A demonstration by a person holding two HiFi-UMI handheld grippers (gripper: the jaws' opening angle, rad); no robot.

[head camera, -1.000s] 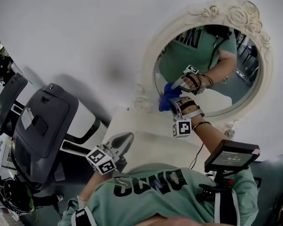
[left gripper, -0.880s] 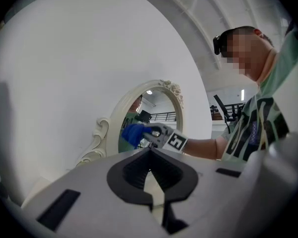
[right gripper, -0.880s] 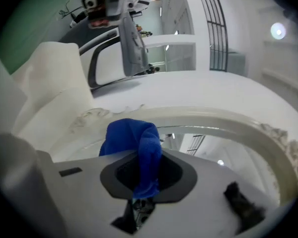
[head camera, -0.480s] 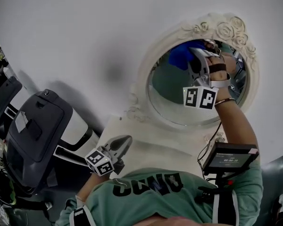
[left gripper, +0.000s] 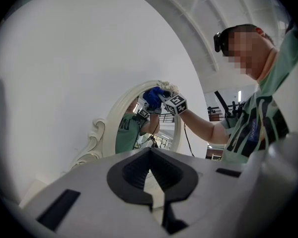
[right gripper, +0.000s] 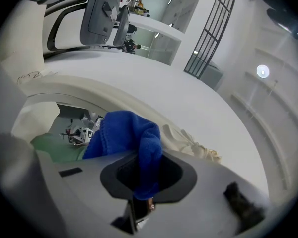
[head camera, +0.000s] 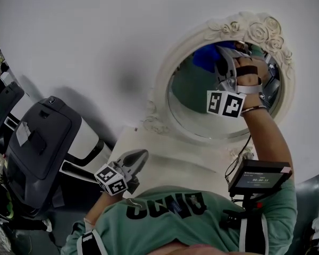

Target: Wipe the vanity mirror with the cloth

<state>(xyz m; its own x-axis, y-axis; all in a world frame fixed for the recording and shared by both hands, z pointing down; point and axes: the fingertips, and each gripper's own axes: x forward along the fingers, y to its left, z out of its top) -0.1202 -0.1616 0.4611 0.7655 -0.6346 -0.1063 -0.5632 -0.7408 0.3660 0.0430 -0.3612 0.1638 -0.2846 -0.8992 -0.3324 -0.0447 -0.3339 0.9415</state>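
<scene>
An oval vanity mirror (head camera: 202, 110) in an ornate cream frame (head camera: 162, 84) hangs on the white wall. My right gripper (head camera: 223, 56) is shut on a blue cloth (head camera: 207, 57) and holds it against the top of the glass, just under the frame's rose ornament (head camera: 258, 32). In the right gripper view the cloth (right gripper: 131, 135) is bunched between the shut jaws of the right gripper (right gripper: 146, 157), against the frame (right gripper: 114, 100). My left gripper (head camera: 142, 155) hangs low, well off the mirror, shut and empty. From the left gripper (left gripper: 150, 150) I see the mirror (left gripper: 139, 133) and the cloth (left gripper: 153, 97).
A white vanity top (head camera: 165, 155) runs below the mirror. A dark grey exercise machine (head camera: 42, 142) stands at the left. A small screen (head camera: 259, 175) is mounted at the person's chest, a cable hanging beside it. The white wall (head camera: 95, 41) fills the rest.
My right gripper has carried the cloth from the mirror's lower left edge up to the top of the glass. The left gripper has barely moved.
</scene>
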